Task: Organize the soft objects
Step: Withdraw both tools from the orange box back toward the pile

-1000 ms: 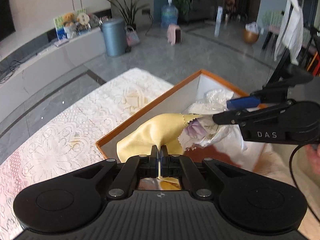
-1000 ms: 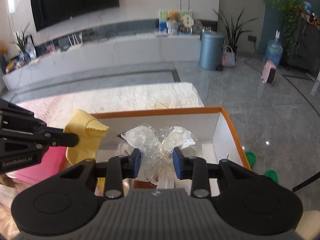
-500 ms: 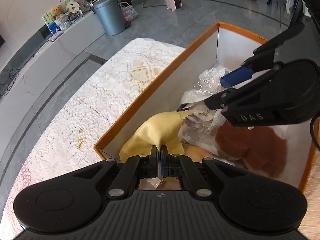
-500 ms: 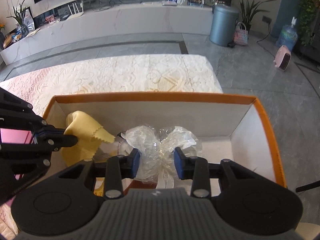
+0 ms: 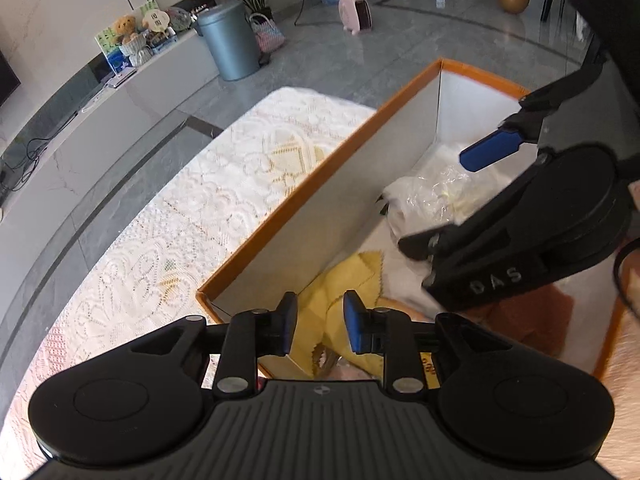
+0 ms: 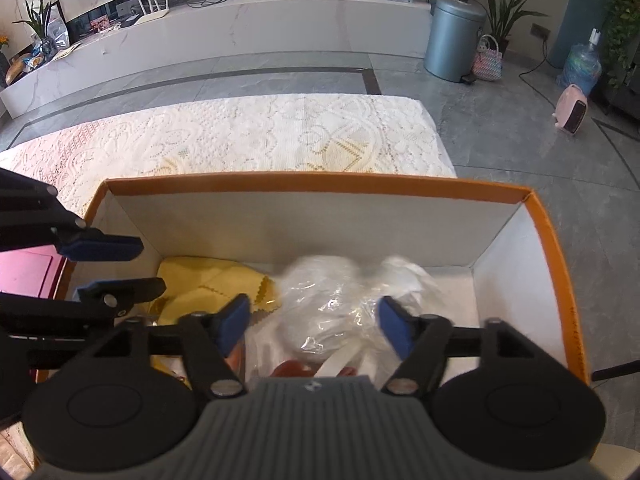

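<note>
An orange-rimmed white box (image 5: 320,168) (image 6: 320,182) stands on the lace-covered table. A yellow cloth (image 5: 352,280) (image 6: 200,284) lies inside it at the left end. A clear plastic bag (image 5: 432,192) (image 6: 344,304) lies inside near the middle. My left gripper (image 5: 318,322) is open just above the yellow cloth and holds nothing. My right gripper (image 6: 314,322) is open wide above the plastic bag and holds nothing. A brown soft item (image 5: 536,320) lies on the box floor, partly hidden by the right gripper.
The lace tablecloth (image 5: 168,240) (image 6: 256,136) stretches beyond the box. A pink object (image 6: 28,272) sits left of the box. A grey bin (image 6: 454,42), a pink heater (image 6: 572,114) and a low white cabinet stand on the floor beyond.
Both grippers opened. The left let go of the yellow cloth and the right let go of the plastic bag; both items now lie in the box.
</note>
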The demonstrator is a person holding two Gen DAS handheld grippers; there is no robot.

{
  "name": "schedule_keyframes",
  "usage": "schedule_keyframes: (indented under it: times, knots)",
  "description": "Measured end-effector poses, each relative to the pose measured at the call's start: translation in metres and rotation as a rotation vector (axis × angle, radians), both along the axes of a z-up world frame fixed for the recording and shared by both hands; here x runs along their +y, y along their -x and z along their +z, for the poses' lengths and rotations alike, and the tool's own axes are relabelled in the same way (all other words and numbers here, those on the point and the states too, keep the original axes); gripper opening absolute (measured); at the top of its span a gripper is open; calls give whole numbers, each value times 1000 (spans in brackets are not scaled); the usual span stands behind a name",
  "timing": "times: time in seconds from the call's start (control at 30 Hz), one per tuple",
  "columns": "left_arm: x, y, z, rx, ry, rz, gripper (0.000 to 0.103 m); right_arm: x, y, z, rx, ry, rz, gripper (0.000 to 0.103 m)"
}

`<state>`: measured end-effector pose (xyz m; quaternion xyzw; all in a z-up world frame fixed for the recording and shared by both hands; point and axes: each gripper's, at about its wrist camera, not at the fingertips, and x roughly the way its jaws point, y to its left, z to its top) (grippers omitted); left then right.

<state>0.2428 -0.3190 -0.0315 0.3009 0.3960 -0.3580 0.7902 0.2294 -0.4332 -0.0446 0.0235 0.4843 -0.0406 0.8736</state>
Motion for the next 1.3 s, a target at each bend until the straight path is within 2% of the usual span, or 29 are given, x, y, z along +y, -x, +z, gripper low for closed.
schedule_keyframes:
  times: [0.4, 0.57, 0.7, 0.83, 0.93, 1.07, 1.3]
  knots:
    - [45, 35, 56, -79, 137, 63, 32, 17, 38, 35, -59, 6, -1, 85]
    - [87, 58, 81, -101, 241, 116, 32, 42, 71, 59, -134, 12, 8, 86]
    - [135, 85, 96, -144, 316, 180, 32, 74, 104, 76, -229, -5, 15, 87]
    - [188, 110, 97, -208, 325, 279, 32, 112, 137, 87, -328, -74, 32, 90]
    - [234, 124, 92, -220, 348, 410, 32, 142, 157, 87, -374, -114, 46, 90]
    - [287, 136, 77, -177, 374, 569, 32, 183, 175, 81, -405, -143, 63, 90]
    - [365, 148, 46, -107, 349, 726, 34, 245, 185, 59, -399, -150, 120, 90]
